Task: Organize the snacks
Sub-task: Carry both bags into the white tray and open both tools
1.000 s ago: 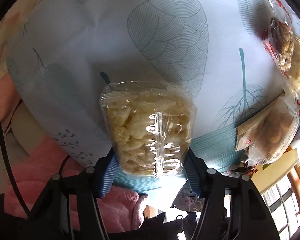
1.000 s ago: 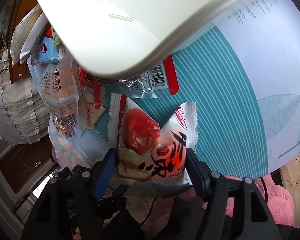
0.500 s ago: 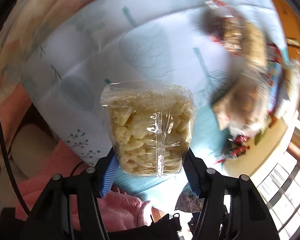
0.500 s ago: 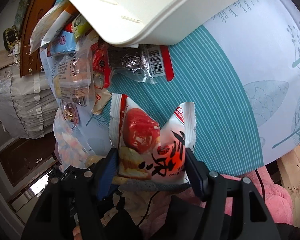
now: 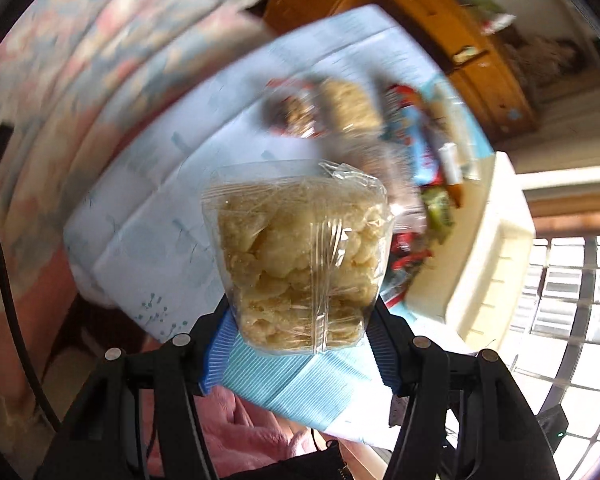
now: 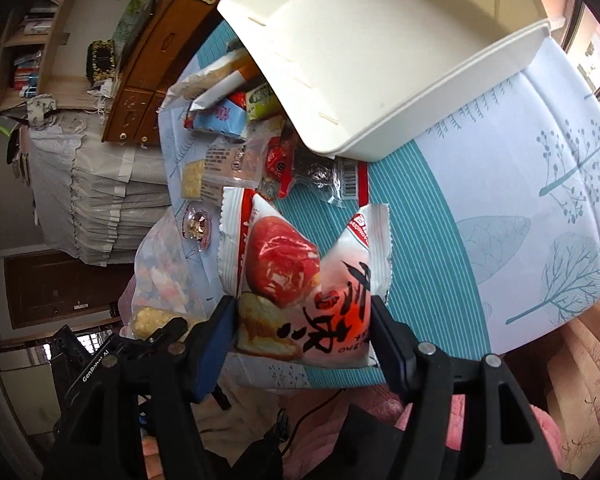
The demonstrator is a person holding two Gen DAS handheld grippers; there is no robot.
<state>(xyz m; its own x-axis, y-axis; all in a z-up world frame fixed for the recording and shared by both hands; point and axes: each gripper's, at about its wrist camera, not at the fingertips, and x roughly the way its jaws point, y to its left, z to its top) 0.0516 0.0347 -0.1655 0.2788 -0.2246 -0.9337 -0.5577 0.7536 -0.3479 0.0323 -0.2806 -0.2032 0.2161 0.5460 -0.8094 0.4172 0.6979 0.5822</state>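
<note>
Right wrist view: right gripper (image 6: 303,320) clamps a red-and-white snack packet (image 6: 300,280), left gripper (image 5: 300,338) a clear bag of puffs (image 5: 300,256); white bin (image 6: 380,60) empty, pile (image 6: 236,140) left unsorted.

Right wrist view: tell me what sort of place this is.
Probably a lived-in room at home, perhaps a bedroom: a wooden drawer cabinet, a leaf-print tablecloth strewn with snack packets beside a white bin, and pink bedding below.

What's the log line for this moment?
left gripper: shut on clear bag of pale puffs | right gripper: shut on red-and-white packet | white bin: empty | both lifted off table
</note>
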